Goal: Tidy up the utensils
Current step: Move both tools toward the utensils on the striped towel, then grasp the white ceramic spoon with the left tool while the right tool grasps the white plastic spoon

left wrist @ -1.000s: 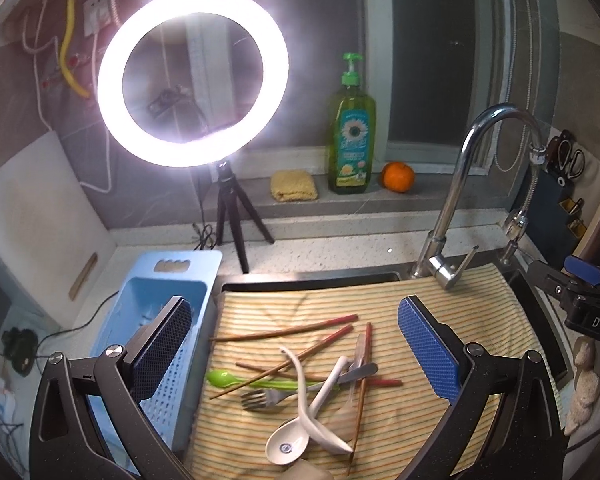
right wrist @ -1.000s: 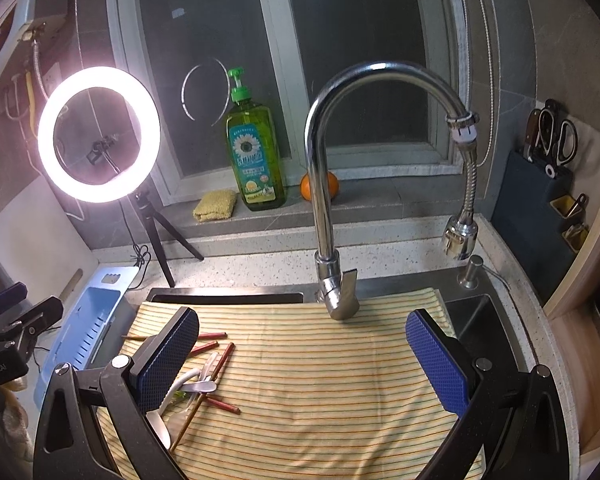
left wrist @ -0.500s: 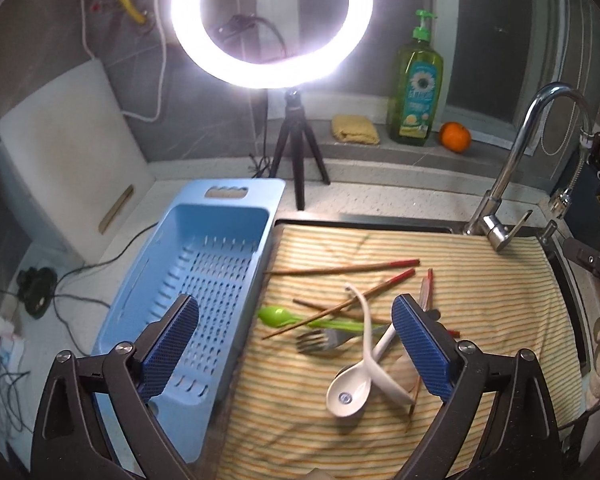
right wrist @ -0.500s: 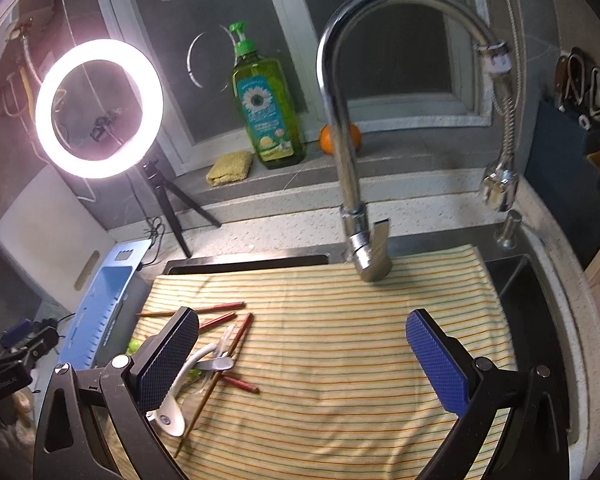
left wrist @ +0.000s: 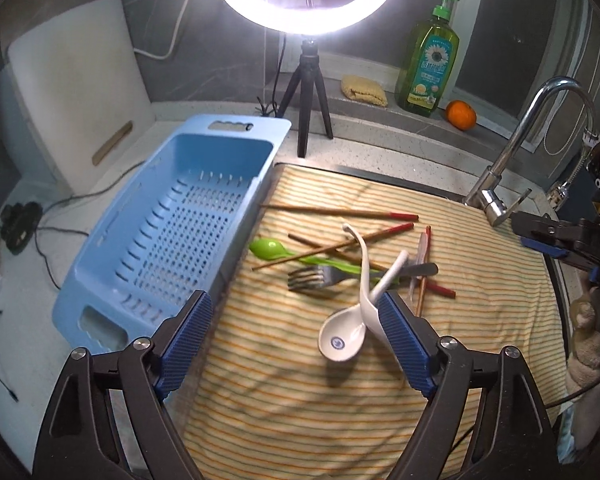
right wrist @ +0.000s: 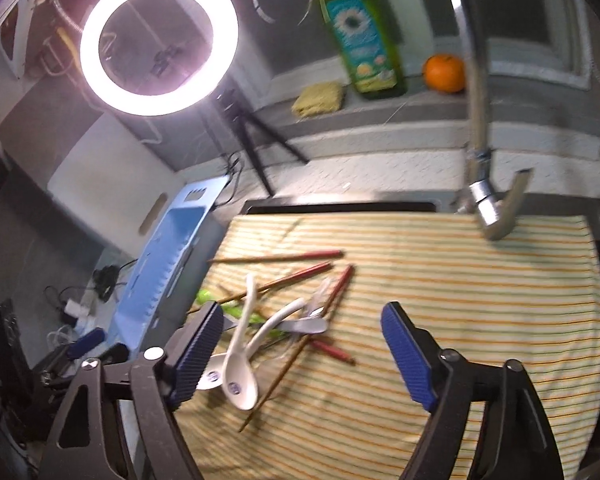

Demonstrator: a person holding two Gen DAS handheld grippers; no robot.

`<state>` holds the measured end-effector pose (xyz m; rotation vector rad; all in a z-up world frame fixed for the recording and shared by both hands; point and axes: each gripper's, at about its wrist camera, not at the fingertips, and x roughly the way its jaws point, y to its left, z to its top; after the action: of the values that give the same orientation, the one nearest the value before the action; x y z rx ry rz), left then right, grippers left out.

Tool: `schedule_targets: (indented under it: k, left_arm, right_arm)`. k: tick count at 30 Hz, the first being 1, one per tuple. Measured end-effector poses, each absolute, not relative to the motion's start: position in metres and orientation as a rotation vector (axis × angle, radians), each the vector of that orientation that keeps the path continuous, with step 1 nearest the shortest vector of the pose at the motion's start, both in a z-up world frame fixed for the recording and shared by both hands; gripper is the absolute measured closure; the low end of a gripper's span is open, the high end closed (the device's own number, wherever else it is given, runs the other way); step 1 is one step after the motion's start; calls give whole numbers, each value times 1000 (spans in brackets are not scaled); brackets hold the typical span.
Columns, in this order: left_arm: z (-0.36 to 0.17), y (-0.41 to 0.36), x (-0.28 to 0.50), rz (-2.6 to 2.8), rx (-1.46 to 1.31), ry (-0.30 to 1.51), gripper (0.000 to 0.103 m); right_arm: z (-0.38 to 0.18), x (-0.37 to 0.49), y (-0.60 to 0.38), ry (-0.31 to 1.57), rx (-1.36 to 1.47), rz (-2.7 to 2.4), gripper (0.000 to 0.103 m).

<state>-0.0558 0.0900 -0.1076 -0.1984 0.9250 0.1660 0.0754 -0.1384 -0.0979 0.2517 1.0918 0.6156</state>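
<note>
Utensils [left wrist: 352, 260] heaped on striped cloth [left wrist: 300, 380], right of blue basket [left wrist: 172, 236]. Ceramic spoons [left wrist: 346, 336]: slick, brittle; pinch handles. Left gripper [left wrist: 296, 340] and right gripper [right wrist: 300, 352] closing, nothing held.

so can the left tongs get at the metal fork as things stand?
Probably yes: left tongs are closing, empty, just short of the fork. Its tines lie bare on the cloth; a white spoon crosses its handle.

- I see a light blue basket [left wrist: 168, 216].
- Cloth [left wrist: 300, 380]: cream, orange and green stripes.
- Green spoon [left wrist: 268, 248]; white spoons [left wrist: 342, 340], blue mark inside.
- Chopsticks [left wrist: 340, 213]: brown, red-tipped.
- Gripper pads [left wrist: 186, 336]: dark blue, ribbed.
</note>
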Motion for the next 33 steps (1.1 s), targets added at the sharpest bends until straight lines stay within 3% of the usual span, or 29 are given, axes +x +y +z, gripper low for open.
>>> schedule_targets:
  k: [5,13,19,33]
  left_arm:
    - [-123,86,-61,123,-267,966,29]
    - [-142,69,-56,-22,-373,1002,55]
    - [-158,64,-41,-113,-457,1041,62]
    - [-182,68,-27,-182,-521,1116,62]
  right_arm:
    - [-122,80,-109,1215,294,738,48]
    - [-149,89,-57,1373,283,898,62]
    - [-174,95,-36,1484,298,949,70]
    - [-199,93,-25,1591,224,933,71]
